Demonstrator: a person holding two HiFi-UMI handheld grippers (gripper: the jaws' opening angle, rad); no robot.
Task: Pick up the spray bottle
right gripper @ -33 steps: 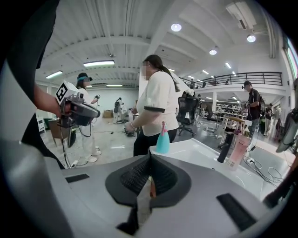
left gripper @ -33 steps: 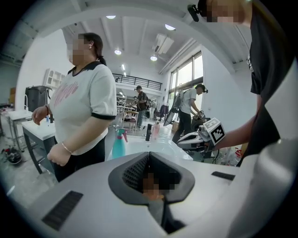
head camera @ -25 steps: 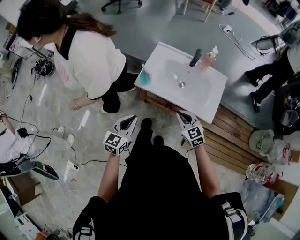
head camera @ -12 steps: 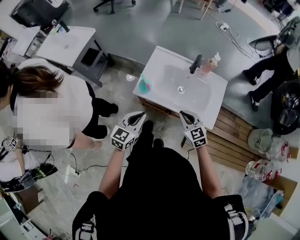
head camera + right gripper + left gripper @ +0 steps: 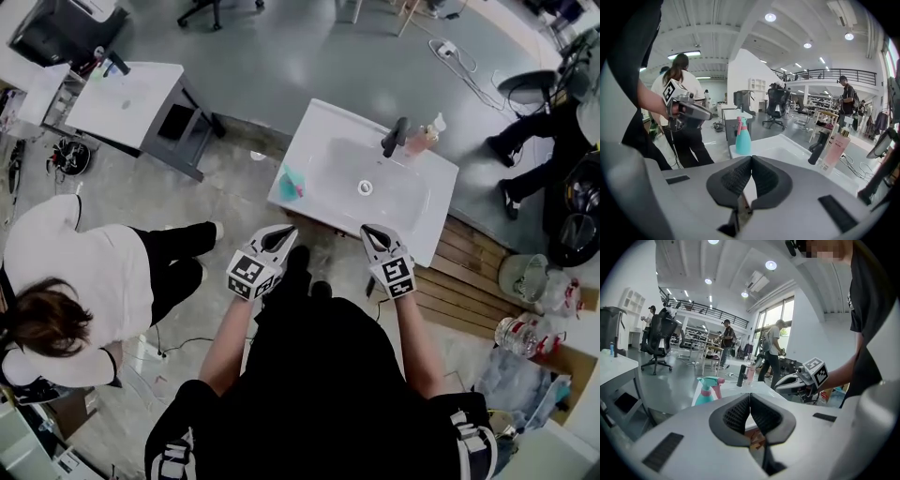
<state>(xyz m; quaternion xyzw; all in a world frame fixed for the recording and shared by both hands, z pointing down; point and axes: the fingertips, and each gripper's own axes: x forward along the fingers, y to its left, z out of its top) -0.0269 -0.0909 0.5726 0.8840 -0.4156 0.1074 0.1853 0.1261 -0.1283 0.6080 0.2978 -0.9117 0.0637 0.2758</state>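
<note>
Both forearms stretched forward, side by side, short of white rectangular washbasin [image 5: 427, 202]. Left gripper [image 5: 279, 232] jaws fully closed, empty; right gripper [image 5: 373, 232] same. Teal plastic spray bottle with pink trigger [image 5: 292, 181] upright on basin's left corner, untouched.

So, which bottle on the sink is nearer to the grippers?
The teal spray bottle, on the near corner; the pink pump bottle stands far back beside the faucet.

The person in white [image 5: 75, 281] has gone from 11 o'clock, beside the sink [image 5: 321, 127], down to 8 o'clock — the left gripper [image 5: 279, 232] and right gripper [image 5: 371, 232] have edged nearer the sink; a white table [image 5: 127, 94] has appeared at 10 o'clock.
</note>
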